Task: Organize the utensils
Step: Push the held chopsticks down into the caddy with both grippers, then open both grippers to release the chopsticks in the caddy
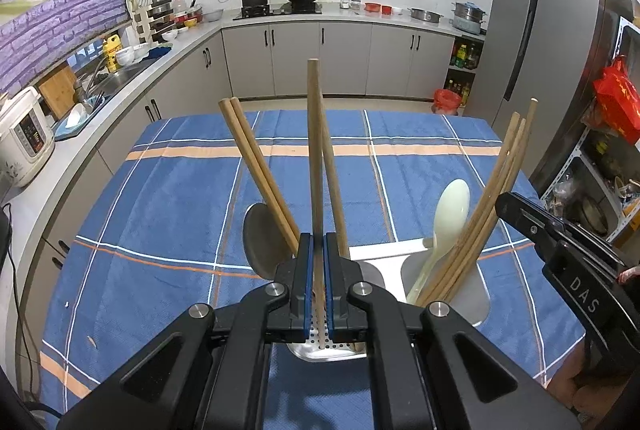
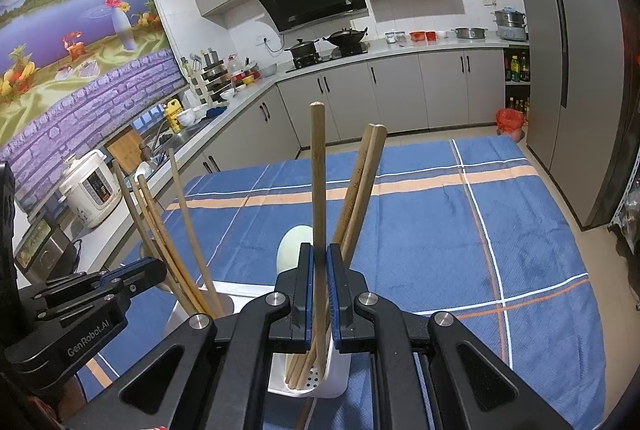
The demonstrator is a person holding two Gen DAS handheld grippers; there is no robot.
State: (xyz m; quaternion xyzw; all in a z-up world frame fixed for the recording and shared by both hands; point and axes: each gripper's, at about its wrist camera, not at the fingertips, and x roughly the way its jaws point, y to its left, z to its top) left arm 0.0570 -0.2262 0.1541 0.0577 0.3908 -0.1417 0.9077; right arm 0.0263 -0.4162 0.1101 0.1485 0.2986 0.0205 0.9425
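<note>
My left gripper (image 1: pixel 319 242) is shut on an upright wooden chopstick (image 1: pixel 314 149). Its lower end reaches the perforated floor of a utensil holder (image 1: pixel 384 254) on the blue cloth. Two more chopsticks (image 1: pixel 256 165) lean left in that compartment, beside a metal spoon (image 1: pixel 260 242). A pale spoon (image 1: pixel 448 213) and several chopsticks (image 1: pixel 492 197) stand in the right-hand compartment. My right gripper (image 2: pixel 319 250) is shut on another upright chopstick (image 2: pixel 318 169), which stands in the white holder (image 2: pixel 336 378) with two leaning chopsticks (image 2: pixel 364 181). Each gripper shows in the other's view: right gripper (image 1: pixel 560 238), left gripper (image 2: pixel 120 282).
The holder sits on a table under a blue plaid cloth (image 1: pixel 180 197). A counter with a rice cooker (image 1: pixel 24 137) and a sink (image 1: pixel 120 73) runs along the left. A tall fridge (image 1: pixel 540 41) and open shelves stand to the right.
</note>
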